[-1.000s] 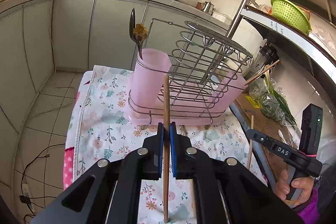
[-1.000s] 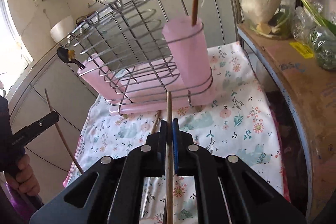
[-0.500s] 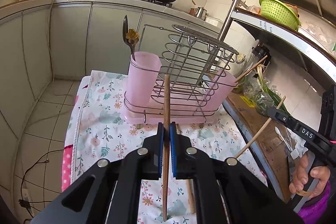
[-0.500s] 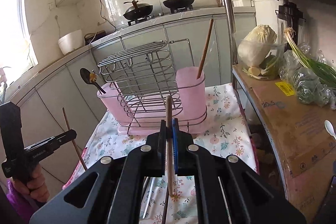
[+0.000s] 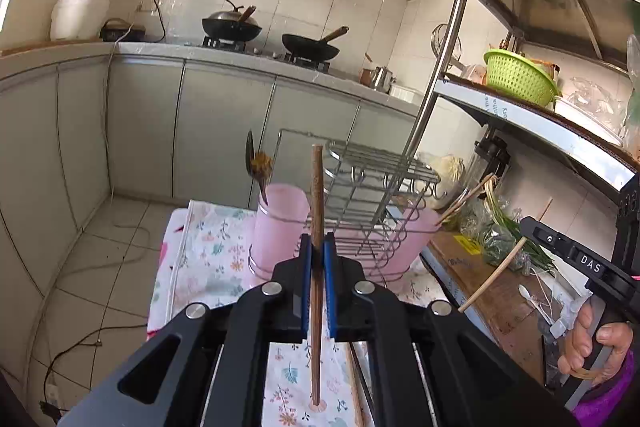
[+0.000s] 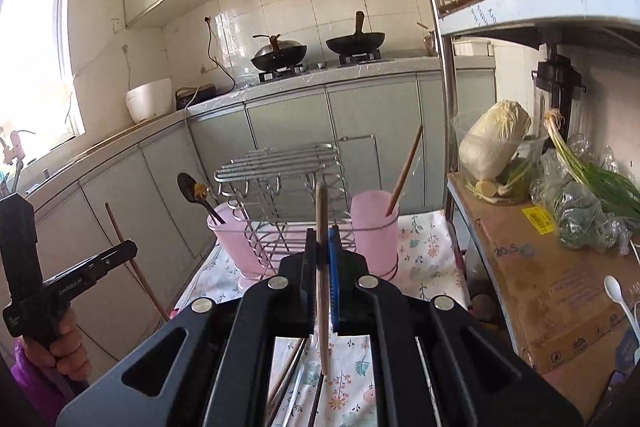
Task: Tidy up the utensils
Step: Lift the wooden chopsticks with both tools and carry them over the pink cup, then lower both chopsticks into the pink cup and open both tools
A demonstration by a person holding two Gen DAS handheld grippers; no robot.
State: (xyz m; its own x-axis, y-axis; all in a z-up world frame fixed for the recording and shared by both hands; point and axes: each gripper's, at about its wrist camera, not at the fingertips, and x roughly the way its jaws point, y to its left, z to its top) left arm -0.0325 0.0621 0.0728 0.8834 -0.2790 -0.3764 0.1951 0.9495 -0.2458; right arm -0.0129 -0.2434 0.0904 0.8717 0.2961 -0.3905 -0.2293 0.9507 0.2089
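L gripper (image 5: 316, 259) is clamped on a dark chopstick (image 5: 317, 211); R gripper (image 6: 322, 259) is clamped on a paler chopstick (image 6: 322, 267). Both are held upright, short of the wire rack (image 6: 288, 187). Done so far: spoon (image 6: 192, 189) in left pink cup (image 6: 236, 243), one chopstick (image 6: 404, 171) in right pink cup (image 6: 374, 227). Left: these two, plus a few utensils (image 6: 296, 379) lying on the floral cloth (image 6: 424, 251).

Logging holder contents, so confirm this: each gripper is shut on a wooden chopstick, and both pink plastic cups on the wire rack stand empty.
Not empty. In the right wrist view, one pink plastic cup holds a wooden chopstick, the other a dark spoon. Both grippers do clamp chopsticks.
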